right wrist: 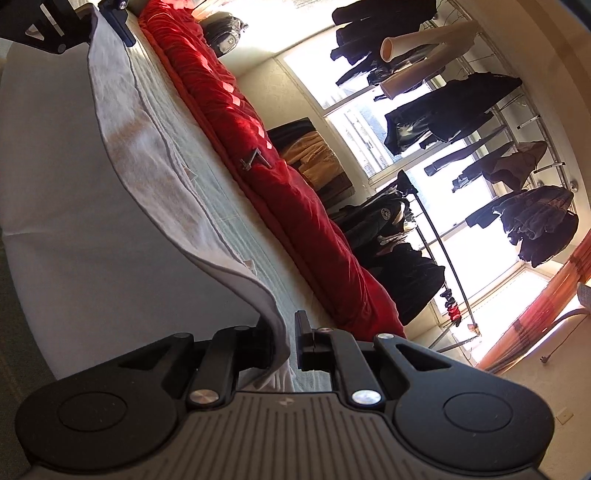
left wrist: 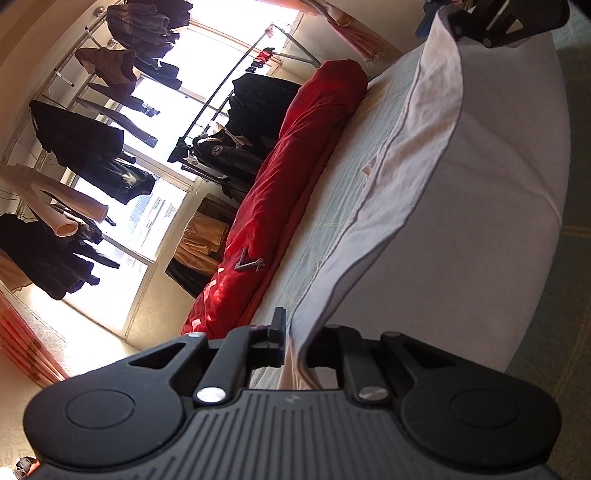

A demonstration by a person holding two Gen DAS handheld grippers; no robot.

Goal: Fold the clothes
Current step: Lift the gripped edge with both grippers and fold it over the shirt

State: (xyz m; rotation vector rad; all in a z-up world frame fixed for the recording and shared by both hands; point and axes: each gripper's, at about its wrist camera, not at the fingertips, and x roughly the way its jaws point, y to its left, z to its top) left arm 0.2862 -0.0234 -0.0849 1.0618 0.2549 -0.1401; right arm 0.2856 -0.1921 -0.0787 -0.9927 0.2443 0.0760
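A pale lilac-grey garment (left wrist: 461,206) hangs stretched in the air between my two grippers, above a light green bed sheet (left wrist: 332,206). My left gripper (left wrist: 295,347) is shut on one corner of its edge. The same garment (right wrist: 92,206) fills the left half of the right wrist view, and my right gripper (right wrist: 286,347) is shut on its opposite corner. Each gripper shows in the other's view, the right gripper (left wrist: 491,22) at top right and the left gripper (right wrist: 74,22) at top left. The cloth sags in a curve between them.
A rolled red quilt (left wrist: 288,199) lies along the far side of the bed, with a small metal clip (left wrist: 249,265) on it. Beyond stand bright windows (left wrist: 221,44), racks of dark hanging clothes (left wrist: 92,147), a wooden box of folded fabric (right wrist: 314,158) and orange curtains (right wrist: 546,295).
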